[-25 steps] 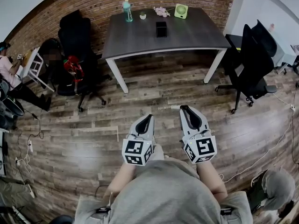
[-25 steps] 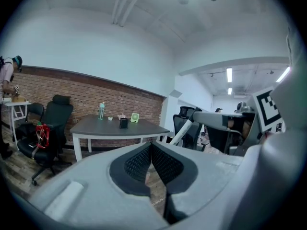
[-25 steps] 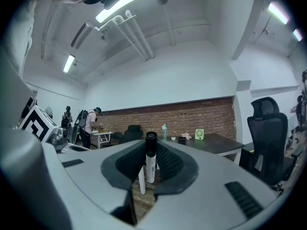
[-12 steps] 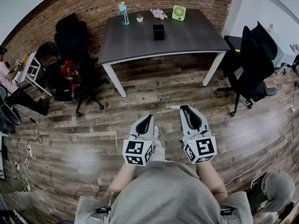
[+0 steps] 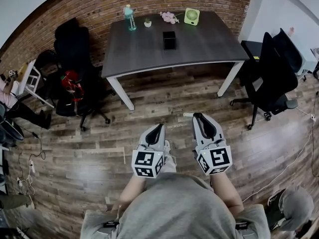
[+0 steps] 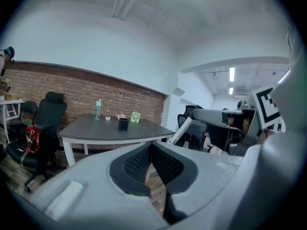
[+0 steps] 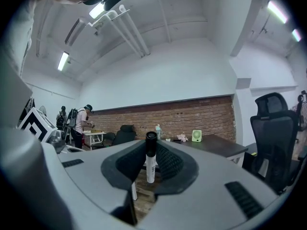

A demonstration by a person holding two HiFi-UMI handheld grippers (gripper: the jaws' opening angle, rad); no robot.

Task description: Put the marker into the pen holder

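The person stands on the wood plank floor, well short of the dark grey table and facing its long front edge, both tools held out at waist height and pointing towards it. The right gripper is clamped on a marker, a white barrel with a black cap. It stands upright between the ribbed pads, cap uppermost and poking above them. The left gripper sits just beside the right one on the side away from the table's right legs; its jaws are pressed together at the tips with nothing caught between them. The pen holder, a small black square cup, stands near the middle of the table, well apart from both grippers. Along the table's far edge, against the brick wall, are a teal bottle, a tiny potted plant, a pink bundle I cannot make out and a small green fan. A black office chair with something red on it stands off the table's left end, and another black chair off its right end. Another person stands at a small white table far off to the table's left.
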